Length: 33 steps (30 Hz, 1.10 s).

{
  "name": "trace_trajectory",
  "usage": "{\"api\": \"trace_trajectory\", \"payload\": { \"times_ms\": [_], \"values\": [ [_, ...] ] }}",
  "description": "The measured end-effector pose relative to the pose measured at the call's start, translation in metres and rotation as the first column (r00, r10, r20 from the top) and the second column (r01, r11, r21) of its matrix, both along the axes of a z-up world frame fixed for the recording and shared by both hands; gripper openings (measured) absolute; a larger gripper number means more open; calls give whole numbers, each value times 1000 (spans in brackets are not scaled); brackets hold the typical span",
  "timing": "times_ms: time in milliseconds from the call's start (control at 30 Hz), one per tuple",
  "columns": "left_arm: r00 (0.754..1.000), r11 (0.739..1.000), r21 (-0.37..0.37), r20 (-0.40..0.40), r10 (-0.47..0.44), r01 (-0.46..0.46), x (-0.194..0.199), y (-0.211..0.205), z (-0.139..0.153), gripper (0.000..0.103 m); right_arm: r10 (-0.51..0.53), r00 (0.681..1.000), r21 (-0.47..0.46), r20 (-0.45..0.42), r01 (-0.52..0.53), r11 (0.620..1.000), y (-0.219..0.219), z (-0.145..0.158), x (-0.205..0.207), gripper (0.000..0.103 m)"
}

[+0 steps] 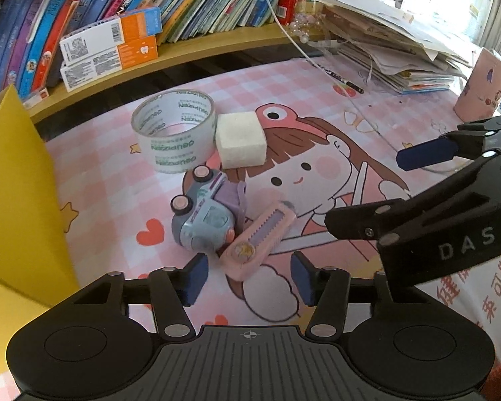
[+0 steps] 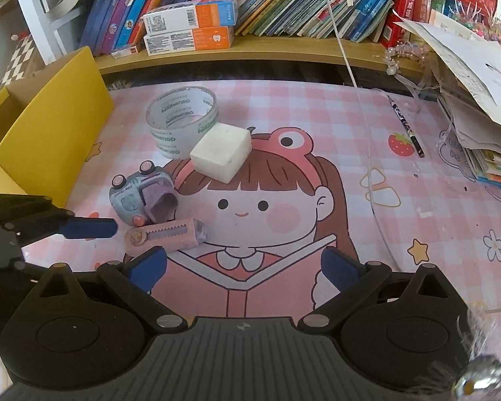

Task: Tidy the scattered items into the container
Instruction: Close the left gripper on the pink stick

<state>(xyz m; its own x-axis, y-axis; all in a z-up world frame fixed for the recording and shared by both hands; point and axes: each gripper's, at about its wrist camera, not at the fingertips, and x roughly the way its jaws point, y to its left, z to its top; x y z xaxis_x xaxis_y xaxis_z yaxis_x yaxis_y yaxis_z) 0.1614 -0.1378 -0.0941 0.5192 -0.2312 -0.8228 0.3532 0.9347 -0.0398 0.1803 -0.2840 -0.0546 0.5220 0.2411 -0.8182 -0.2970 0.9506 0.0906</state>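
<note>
A clear tape roll [image 1: 173,130] [image 2: 183,118], a white foam block [image 1: 240,140] [image 2: 222,156], a blue-grey toy car [image 1: 202,212] [image 2: 143,195] and a pink utility knife [image 1: 257,240] [image 2: 165,235] lie close together on the pink cartoon mat [image 1: 317,173] [image 2: 284,200]. A yellow box [image 1: 20,200] [image 2: 46,140] stands at the left. My left gripper [image 1: 247,275] is open, its fingers either side of the knife's near end. My right gripper [image 2: 243,269] is open and empty, right of the knife; it also shows in the left wrist view [image 1: 377,197].
A wooden shelf [image 2: 284,50] with books and orange-white boxes [image 2: 190,26] runs along the back. A paper stack [image 1: 394,50] and a pink cup [image 1: 484,83] stand at the right. A pencil [image 2: 405,127] and a white cable [image 2: 360,100] lie on the mat.
</note>
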Motion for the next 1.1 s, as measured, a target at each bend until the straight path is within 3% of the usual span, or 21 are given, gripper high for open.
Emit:
{"api": "trace_trajectory", "payload": {
  "times_ms": [400,667,1100],
  "values": [
    [1000,1000,-21,-6,4,-4,9,-1,-8,43,-38,999,-4,1,38,999,-8,0,3,101],
    [1000,1000,-9,-7,-5,5,5,-2,-7,28,-33,999,-5,1,33,999,-7,1,2,101],
    [999,1000,-17,-34,-19,18,-8,-2,-6,31,-41,999,8,-6,41,999,-10,0,-1,101]
  ]
}}
